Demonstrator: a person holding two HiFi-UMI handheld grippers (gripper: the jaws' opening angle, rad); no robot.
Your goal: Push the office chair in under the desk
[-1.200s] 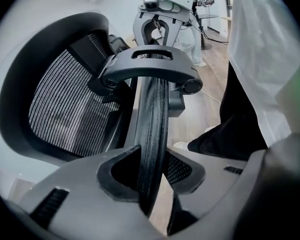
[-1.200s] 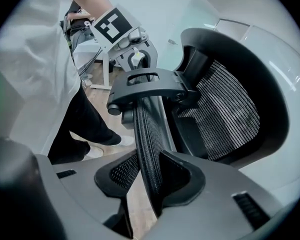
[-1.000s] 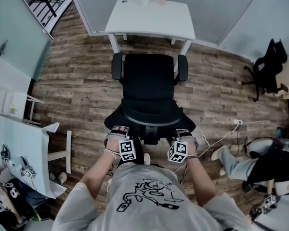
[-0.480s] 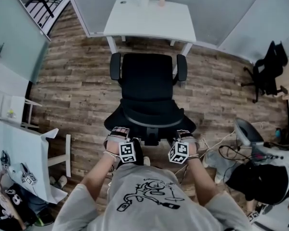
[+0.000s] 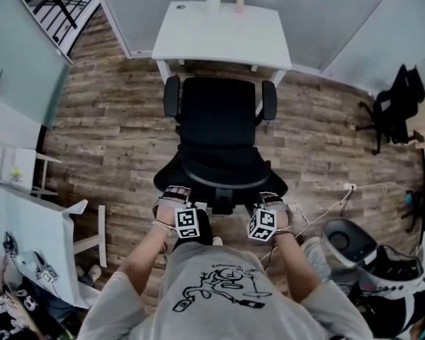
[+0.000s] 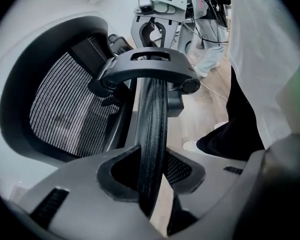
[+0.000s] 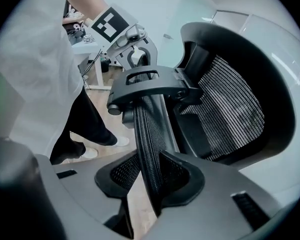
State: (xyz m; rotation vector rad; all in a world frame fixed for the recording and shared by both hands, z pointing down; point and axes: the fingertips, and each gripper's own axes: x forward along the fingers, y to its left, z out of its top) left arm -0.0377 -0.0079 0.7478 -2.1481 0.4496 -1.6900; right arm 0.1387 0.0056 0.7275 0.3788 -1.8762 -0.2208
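The left gripper [image 5: 172, 197] and right gripper [image 5: 270, 200] each pinch, half-closed, the back rim of the black mesh office chair [image 5: 219, 129], spaced apart for a straight push, its seat front just short of the white rectangular desk [image 5: 219, 34], whose legs probably leave the armrests little room.

The office chair [image 5: 219, 137] stands just before the counter [image 5: 223, 30]. The left hand-held gripper [image 5: 174, 195] and right hand-held gripper [image 5: 270, 198] sit on the chair's back rim. A second chair [image 5: 393, 108] stands well to its right.
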